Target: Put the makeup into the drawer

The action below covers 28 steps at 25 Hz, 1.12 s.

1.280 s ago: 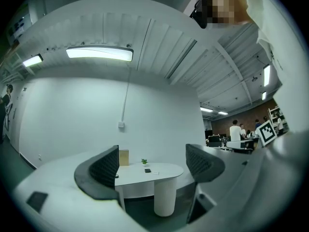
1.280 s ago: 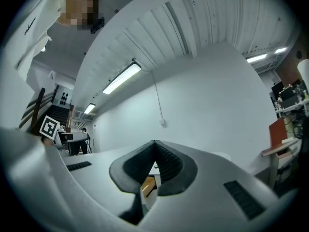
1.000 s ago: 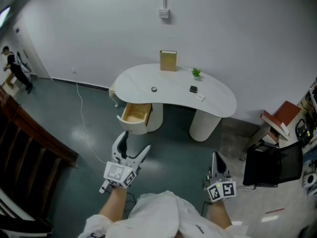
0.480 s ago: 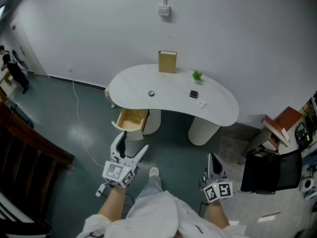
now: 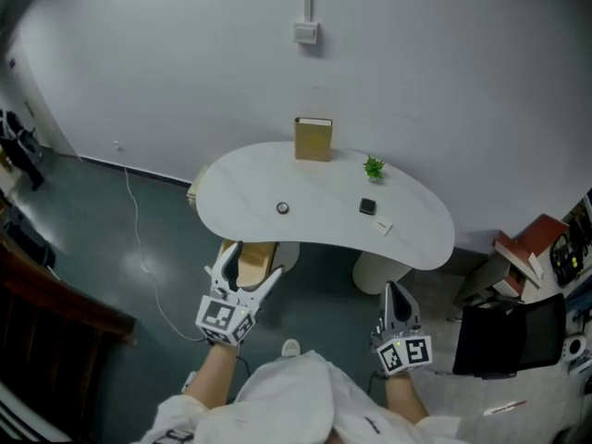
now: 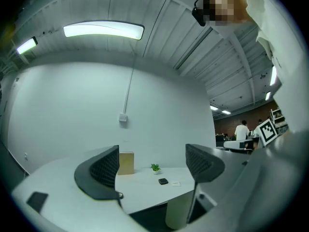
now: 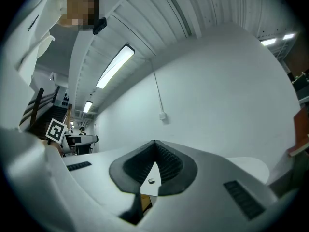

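The makeup, a small round pot [image 5: 282,207], a black compact [image 5: 367,206] and a white piece [image 5: 383,228], lies on the curved white table [image 5: 236,178], none lifted yet. Under its left end the drawer [image 5: 254,259] stands open to receive them. The left gripper [image 5: 250,265] is spread wide and empty, likely readied for a pick; the right gripper [image 5: 395,296] is clenched on nothing. Pale wall behind, dark floor below

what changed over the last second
The person stepped toward the table, so it and the open drawer now sit nearer in the head view, the drawer partly behind the left gripper. Nothing was grasped or released: left gripper open and empty, right gripper shut, black case unmoved on the tabletop.
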Available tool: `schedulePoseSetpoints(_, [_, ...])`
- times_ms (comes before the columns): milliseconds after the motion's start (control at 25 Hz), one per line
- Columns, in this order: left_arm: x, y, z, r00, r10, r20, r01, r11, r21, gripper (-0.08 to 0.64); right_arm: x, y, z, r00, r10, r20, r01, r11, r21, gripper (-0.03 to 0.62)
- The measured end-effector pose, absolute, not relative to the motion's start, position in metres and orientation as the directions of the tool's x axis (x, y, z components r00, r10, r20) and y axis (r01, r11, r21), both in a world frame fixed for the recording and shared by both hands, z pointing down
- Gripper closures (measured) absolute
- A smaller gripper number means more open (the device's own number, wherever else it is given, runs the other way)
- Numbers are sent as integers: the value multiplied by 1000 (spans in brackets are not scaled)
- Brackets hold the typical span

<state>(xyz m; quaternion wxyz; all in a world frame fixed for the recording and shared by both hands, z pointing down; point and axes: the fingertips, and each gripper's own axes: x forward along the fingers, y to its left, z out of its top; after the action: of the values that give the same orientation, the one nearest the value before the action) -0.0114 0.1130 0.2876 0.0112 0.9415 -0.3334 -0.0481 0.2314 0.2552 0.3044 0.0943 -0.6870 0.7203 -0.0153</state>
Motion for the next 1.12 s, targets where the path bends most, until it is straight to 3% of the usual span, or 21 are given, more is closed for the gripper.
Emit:
schedulePoseSetpoints(560, [7,-9,325,792,-610,2,-608,-790,78,149,215,126,326,-82,-995,-56,-979,91,-182,575])
schedulePoseSetpoints(1120, [81,-111,370,739,-662,121,-672,-736,79,149,247,-14,361,-292,-956,29,-933,278,-228,575])
